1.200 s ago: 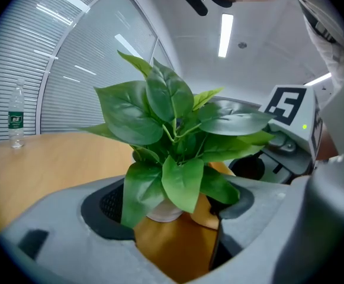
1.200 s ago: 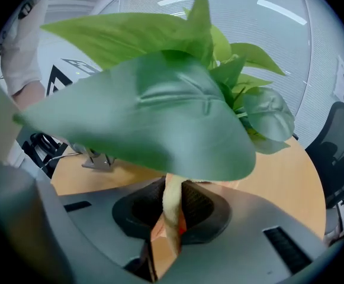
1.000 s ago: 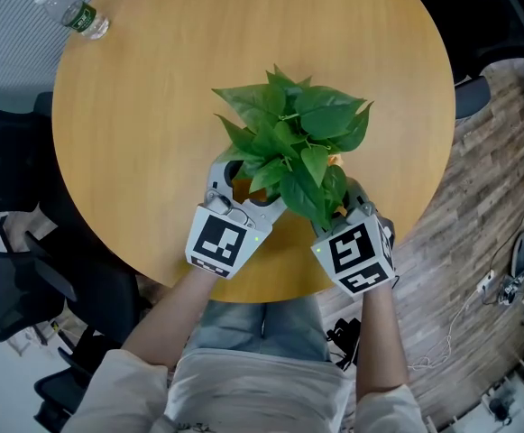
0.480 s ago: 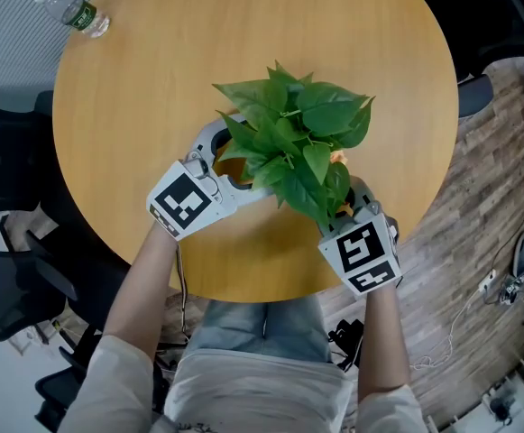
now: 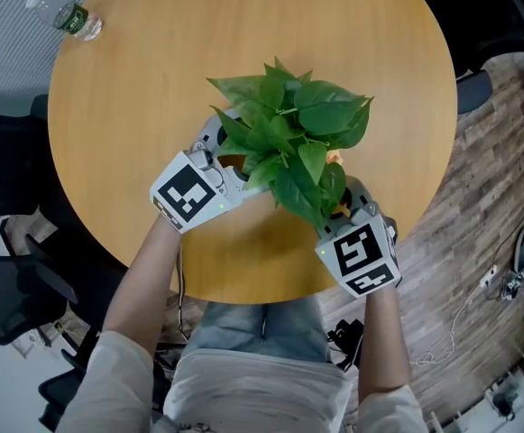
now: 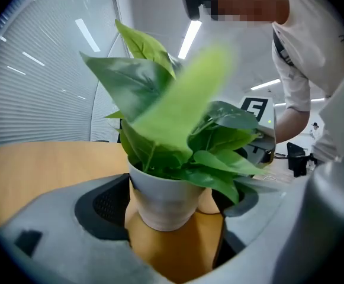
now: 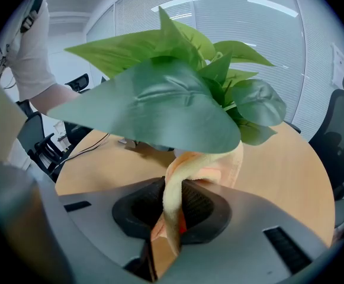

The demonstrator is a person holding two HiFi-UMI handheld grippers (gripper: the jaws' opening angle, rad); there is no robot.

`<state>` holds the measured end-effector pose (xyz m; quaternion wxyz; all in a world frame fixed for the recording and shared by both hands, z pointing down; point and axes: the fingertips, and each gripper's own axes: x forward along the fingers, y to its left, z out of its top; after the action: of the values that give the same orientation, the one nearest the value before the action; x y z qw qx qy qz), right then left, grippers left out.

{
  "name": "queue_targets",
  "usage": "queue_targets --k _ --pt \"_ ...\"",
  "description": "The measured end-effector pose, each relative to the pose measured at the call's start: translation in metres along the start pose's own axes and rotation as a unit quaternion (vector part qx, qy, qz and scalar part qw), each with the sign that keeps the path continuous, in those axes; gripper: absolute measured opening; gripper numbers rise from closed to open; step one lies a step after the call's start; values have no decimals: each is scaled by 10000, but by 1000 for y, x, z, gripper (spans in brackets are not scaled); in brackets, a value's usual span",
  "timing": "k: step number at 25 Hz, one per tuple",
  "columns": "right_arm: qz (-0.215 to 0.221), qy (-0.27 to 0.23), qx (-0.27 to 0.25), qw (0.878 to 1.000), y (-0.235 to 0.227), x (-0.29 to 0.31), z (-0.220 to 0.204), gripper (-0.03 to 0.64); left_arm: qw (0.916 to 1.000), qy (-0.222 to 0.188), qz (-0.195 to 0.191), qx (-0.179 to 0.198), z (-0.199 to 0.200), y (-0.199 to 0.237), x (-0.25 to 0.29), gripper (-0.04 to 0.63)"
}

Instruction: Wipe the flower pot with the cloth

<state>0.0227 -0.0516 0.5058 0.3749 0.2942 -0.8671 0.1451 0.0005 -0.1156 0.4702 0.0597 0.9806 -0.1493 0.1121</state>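
Jaws, left gripper (image 6: 173,218): just opened wide round flower pot (image 6: 160,199); right gripper (image 7: 170,219): clamping cloth (image 7: 206,167).

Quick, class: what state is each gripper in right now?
Left tongs: open, just been opening; pot between them, ungripped.
Right tongs: shut on cloth.

Pot (image 6: 163,203) matt white; cloth (image 7: 172,200) soft terry; table (image 5: 135,106) smooth wood.
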Motion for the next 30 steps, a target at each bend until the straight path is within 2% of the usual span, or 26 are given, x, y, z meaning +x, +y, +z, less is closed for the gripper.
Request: queue_targets --k 5,10,15,18,23,27,30 --pt "-8 -4 44 10000 -9 -3 0 54 9961 84 863 -169 0 -1 3 439" --pt "-64 -9 113 9999 -17 -5 -1 54 9832 114 1784 -383 -3 -3 0 433" --pt "-103 4 137 9999 -21 -5 0 52 9719 81 2305 -474 -5 -4 1 428" --pt "-106 19 118 9999 -24 -6 -1 54 9721 117 2284 -519 -7 -5 2 429" --pt "-123 8 154 9998 -27 -8 -2 54 9809 150 1857 -561 -10 -14 -1 433" --pt "-268 45 153 9995 -41 -14 -4 54 9851 -89 1571 -689 -4 -16 -11 431" --pt "-423 42 154 9990 -57 -18 -3 53 9901 -138 1271 -580 -2 -14 -15 430"
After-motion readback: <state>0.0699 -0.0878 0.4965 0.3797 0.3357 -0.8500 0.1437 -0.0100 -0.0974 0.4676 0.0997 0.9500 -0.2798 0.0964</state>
